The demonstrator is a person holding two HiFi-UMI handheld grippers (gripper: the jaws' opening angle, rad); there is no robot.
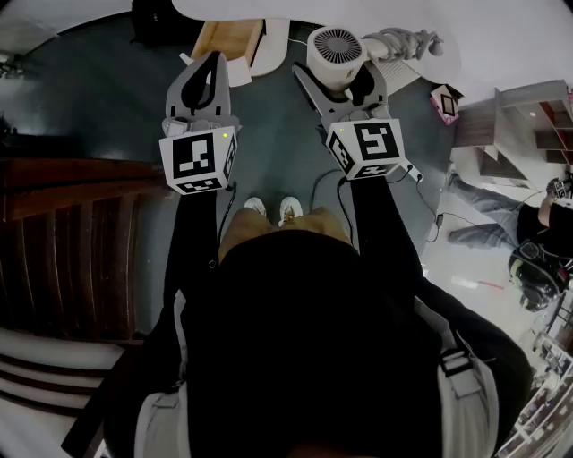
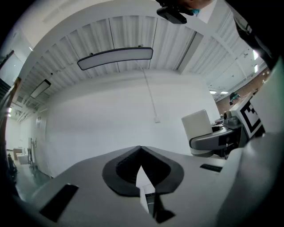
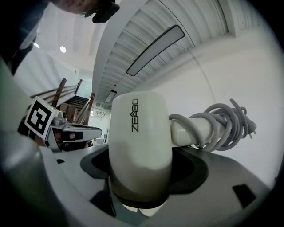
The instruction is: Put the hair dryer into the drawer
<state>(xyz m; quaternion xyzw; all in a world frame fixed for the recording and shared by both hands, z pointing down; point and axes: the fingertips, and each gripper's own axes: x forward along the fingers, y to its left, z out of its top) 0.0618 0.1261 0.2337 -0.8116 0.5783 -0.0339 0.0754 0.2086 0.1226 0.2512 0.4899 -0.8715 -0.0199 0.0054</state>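
Note:
A white hair dryer [image 1: 337,54] with a round grille on its end sits between the jaws of my right gripper [image 1: 339,79], which is shut on its body. Its grey cord [image 1: 408,41] is wound round the handle, which sticks out to the right. In the right gripper view the dryer body [image 3: 140,146] fills the gap between the jaws, with the cord bundle [image 3: 224,120] to its right. My left gripper [image 1: 211,61] is held level beside it, shut and empty, tips touching [image 2: 141,149]. An open wooden drawer [image 1: 235,38] lies just ahead of the left gripper.
A white cabinet top [image 1: 269,9] runs above the drawer. A dark wooden staircase [image 1: 72,233] takes up the left. At the right are a small pink box [image 1: 445,102], wooden shelves [image 1: 528,116], a cable on the floor [image 1: 430,210] and another person [image 1: 537,259].

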